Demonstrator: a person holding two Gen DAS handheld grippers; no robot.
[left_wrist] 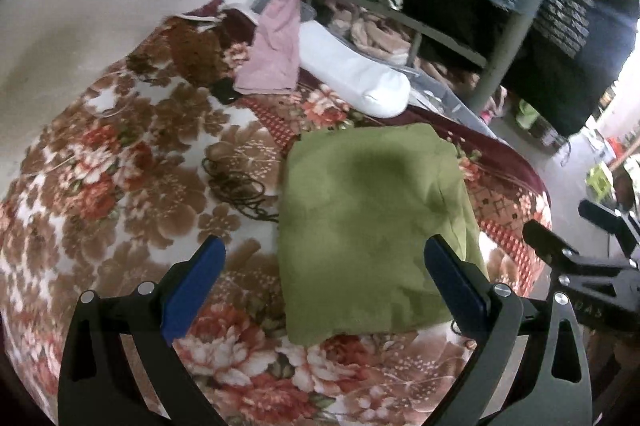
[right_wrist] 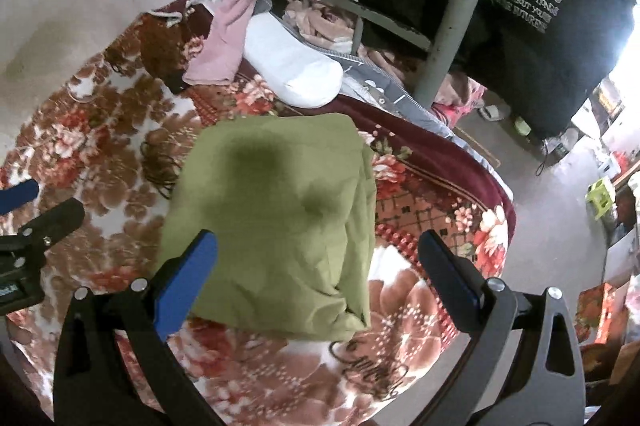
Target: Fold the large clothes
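1. The left gripper (left_wrist: 324, 260) and the right gripper (right_wrist: 318, 252) are both hanging wide open above the bed (left_wrist: 100, 153), holding nothing.
2. The green garment (left_wrist: 372, 222) is lying on the floral blanket, near the bed's right edge, already folded into a compact rectangle.
3. Judging from this, the fold is looking nearly or fully complete; any remaining step is probably tidying.
4. To do that well, I would be pressing down on the looser right-hand layers (right_wrist: 358, 226), squaring them without dragging the stack.
5. The cloth is looking soft, matte and lightly creased, with stacked edges showing along its right side.
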